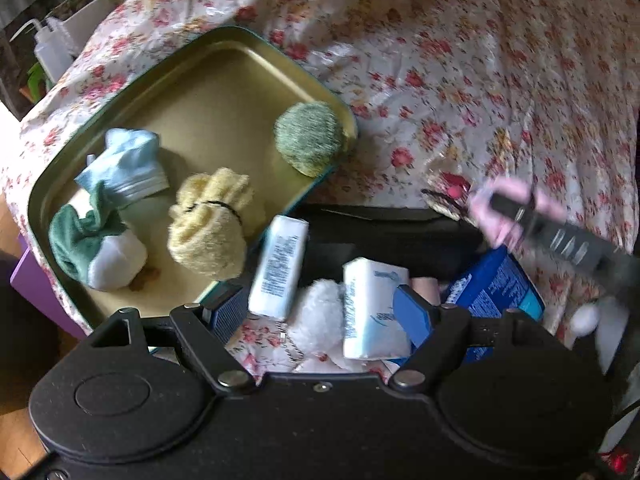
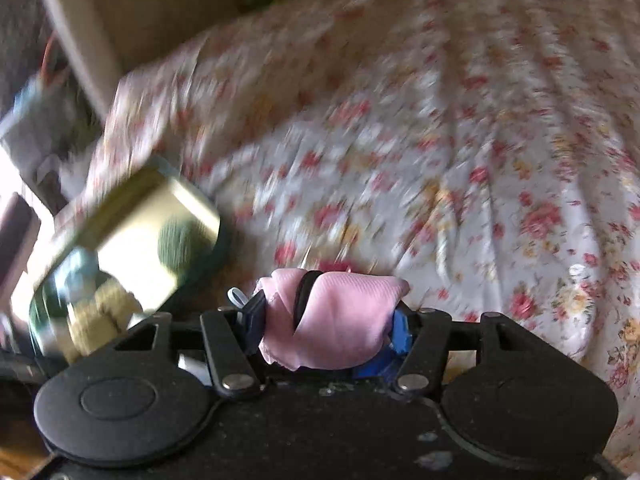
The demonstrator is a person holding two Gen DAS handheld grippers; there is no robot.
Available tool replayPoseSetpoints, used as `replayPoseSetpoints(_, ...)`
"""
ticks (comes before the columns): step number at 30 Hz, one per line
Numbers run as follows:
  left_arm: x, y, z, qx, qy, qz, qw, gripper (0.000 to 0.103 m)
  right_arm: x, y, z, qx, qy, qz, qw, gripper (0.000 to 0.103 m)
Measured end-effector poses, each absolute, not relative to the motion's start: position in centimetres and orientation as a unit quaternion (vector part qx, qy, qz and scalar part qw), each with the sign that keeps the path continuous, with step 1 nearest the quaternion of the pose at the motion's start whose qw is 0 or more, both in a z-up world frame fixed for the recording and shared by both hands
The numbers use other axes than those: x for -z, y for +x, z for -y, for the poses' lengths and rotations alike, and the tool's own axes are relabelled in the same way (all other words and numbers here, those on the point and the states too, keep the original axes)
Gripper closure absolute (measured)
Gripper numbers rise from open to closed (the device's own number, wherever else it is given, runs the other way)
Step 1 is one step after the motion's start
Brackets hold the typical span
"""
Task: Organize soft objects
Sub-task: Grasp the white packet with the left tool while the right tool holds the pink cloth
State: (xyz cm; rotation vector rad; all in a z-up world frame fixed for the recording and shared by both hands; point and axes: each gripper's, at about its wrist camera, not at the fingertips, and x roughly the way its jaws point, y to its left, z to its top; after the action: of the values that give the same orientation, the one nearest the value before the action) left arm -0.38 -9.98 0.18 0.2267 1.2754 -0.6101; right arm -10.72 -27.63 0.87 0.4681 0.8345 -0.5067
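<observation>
A gold metal tray (image 1: 208, 80) lies on the flowered cloth and holds a green ball (image 1: 310, 138), a yellow fuzzy bundle (image 1: 210, 222), a blue-and-white sock (image 1: 128, 166) and a green-and-white bundle (image 1: 96, 246). My left gripper (image 1: 322, 314) is open above a white fluffy item (image 1: 320, 324) and two white tissue packs (image 1: 280, 266). My right gripper (image 2: 326, 322) is shut on a pink cloth bundle (image 2: 340, 316) tied with a black band; it also shows blurred in the left wrist view (image 1: 508, 212). The tray shows blurred in the right wrist view (image 2: 132, 216).
A blue packet (image 1: 496, 288) lies right of the tissue packs, beside a dark box (image 1: 400, 232). A flowered cloth (image 1: 460, 60) covers the table. A white squeeze bottle (image 1: 50, 46) and a plant stand beyond the far left edge.
</observation>
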Motion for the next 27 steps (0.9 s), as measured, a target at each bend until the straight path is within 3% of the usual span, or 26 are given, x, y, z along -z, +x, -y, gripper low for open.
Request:
replayPoseSetpoints(9,1.6,-3.7,14.9,0.312,0.171,-0.577,0.735,0.028,-1.9,-12.6,29.8,0.29,0.26,-0.347,0.853,0.044)
replayPoseSetpoints(27,6.0,-5.0,18.6,0.241,0.284,-0.554,0.744,0.028,-1.3,-13.0,30.6,0.281,0.278,-0.341,0.853,0.044)
